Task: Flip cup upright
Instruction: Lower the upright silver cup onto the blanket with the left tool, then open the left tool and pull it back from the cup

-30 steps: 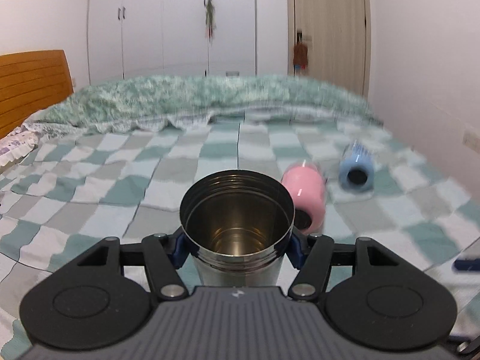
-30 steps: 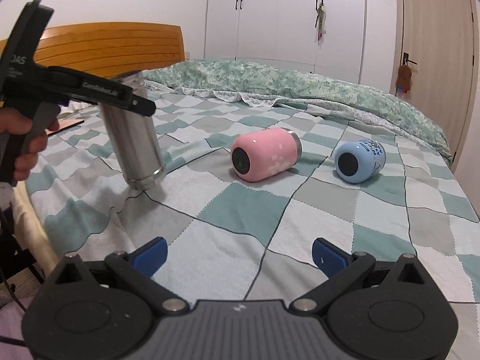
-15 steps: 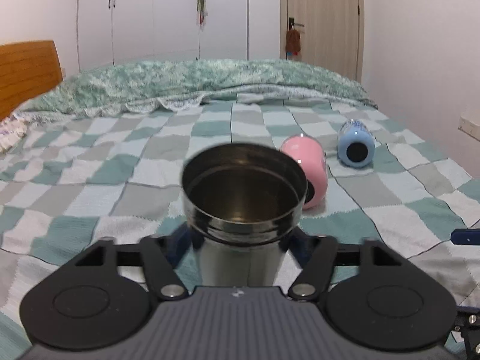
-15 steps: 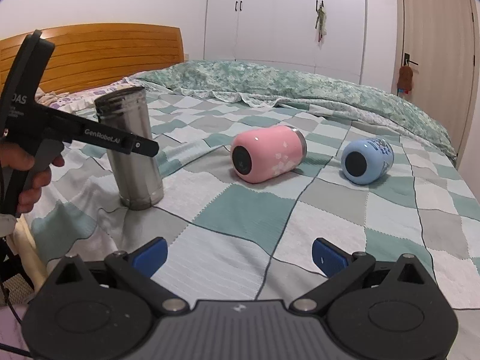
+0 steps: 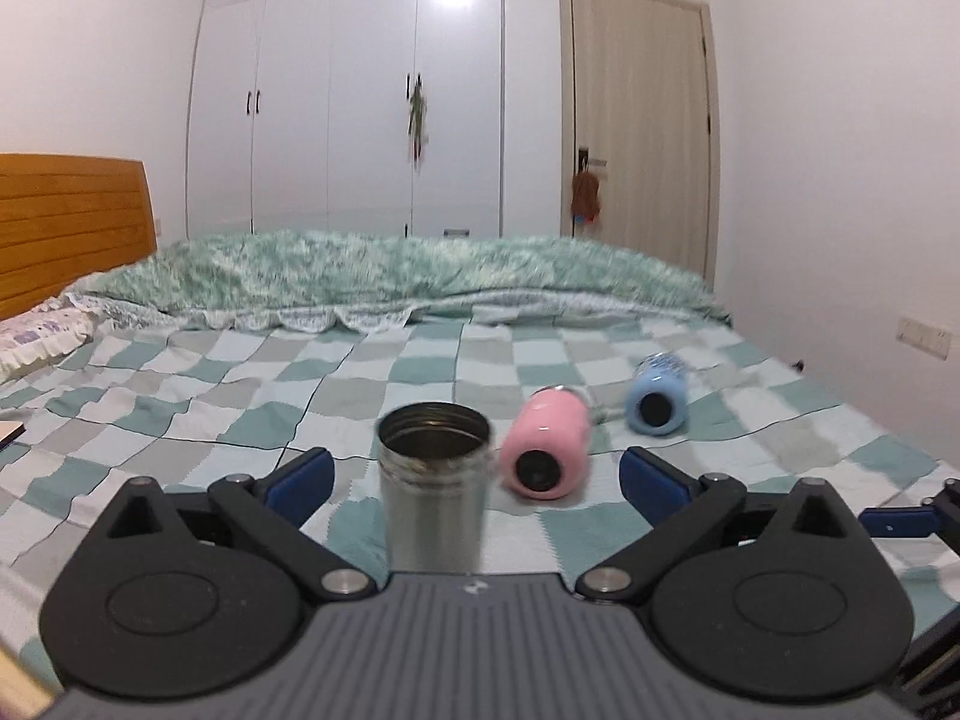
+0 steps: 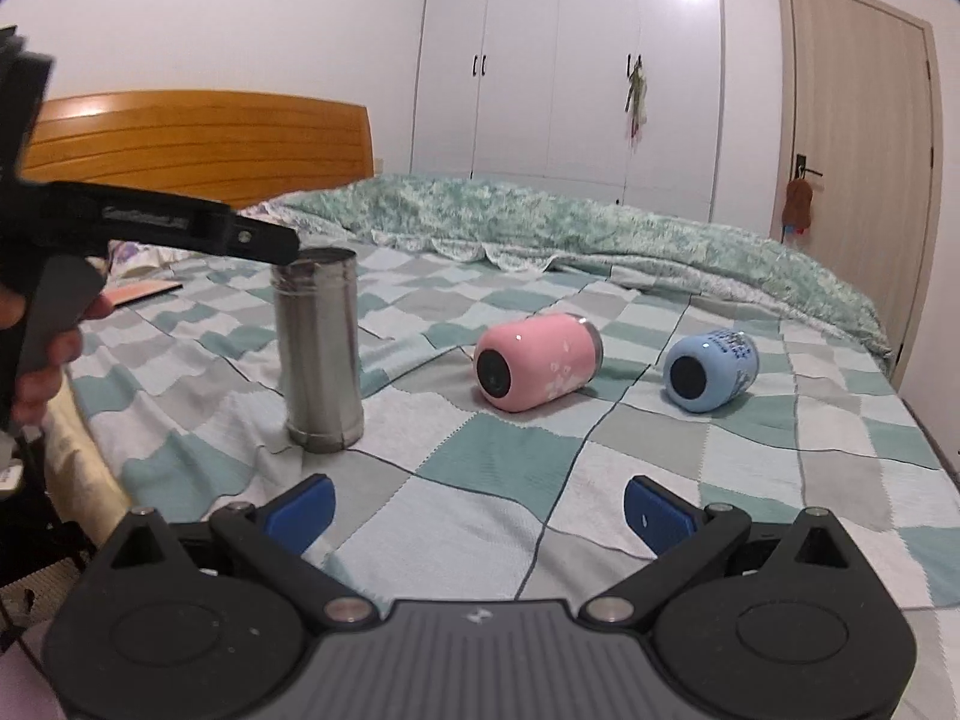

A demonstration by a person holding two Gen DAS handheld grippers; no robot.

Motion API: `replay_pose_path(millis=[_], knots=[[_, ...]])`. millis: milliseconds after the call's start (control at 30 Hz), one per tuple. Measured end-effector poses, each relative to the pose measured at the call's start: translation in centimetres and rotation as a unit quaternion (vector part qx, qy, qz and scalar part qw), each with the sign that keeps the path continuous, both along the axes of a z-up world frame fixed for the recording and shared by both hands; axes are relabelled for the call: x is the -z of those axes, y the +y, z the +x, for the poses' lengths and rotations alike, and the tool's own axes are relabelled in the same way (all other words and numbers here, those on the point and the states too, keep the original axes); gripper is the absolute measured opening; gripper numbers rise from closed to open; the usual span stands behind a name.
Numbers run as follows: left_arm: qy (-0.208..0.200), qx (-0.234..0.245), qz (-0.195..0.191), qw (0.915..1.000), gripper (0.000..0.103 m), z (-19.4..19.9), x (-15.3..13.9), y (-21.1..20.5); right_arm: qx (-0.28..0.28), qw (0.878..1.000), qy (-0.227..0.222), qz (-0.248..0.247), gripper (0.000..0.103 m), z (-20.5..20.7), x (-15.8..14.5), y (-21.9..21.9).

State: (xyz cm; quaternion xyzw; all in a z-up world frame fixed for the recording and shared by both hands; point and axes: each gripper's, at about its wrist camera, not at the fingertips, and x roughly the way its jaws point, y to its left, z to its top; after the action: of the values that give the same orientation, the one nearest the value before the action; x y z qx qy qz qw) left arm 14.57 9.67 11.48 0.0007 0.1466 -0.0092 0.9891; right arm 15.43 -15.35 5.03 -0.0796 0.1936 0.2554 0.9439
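Now the steel cup [image 5: 433, 489] is seen standing upright on the bed [image 6: 492, 510], mouth up, its base pressed a little into the checked quilt [image 5: 288, 384]. The left tongs [image 5: 474, 474] are held wide open, blue pads well clear on either side of the cup, so nothing is gripped. In the right wrist view that tool is seen just above and behind the rim, apart from it as far as can be told. The right tongs [image 6: 479, 507] are also spread open and empty, held low over bare quilt.

Two more cups are left lying on their sides beyond: the pink cup [image 6: 536, 369] near the steel one, the blue cup [image 6: 711, 370] just beside the pink. These would be judged the remaining work. Between the right tongs and the pink cup no obstacle is seen, though soft bedding may let an upright cup tip.
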Motion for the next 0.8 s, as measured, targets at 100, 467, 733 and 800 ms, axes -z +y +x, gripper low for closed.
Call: replay_pose_path(millis=[100,467,733,800], knots=[[-0.01,0.01,0.0,0.9999,0.103,-3.6,0.5,-1.8,0.011,1.0,-0.008,0.007,0.103,-2.6,-0.2,-1.4],[-0.013,0.011,0.013,0.9998,0.103,-11.1,6.1,-6.5,0.069,0.997,-0.023,0.04,0.103,-10.2,2.0,-7.4],[-0.089,-0.023,-0.019,0.9956,0.103,-12.2,10.0,-7.6,0.13,0.985,-0.097,0.059,0.103,-12.8,5.3,-9.8],[-0.103,-0.031,0.004,0.9942,0.103,-12.0,11.0,-8.6,0.138,0.983,-0.108,0.06,0.103,-12.8,5.8,-10.1]])
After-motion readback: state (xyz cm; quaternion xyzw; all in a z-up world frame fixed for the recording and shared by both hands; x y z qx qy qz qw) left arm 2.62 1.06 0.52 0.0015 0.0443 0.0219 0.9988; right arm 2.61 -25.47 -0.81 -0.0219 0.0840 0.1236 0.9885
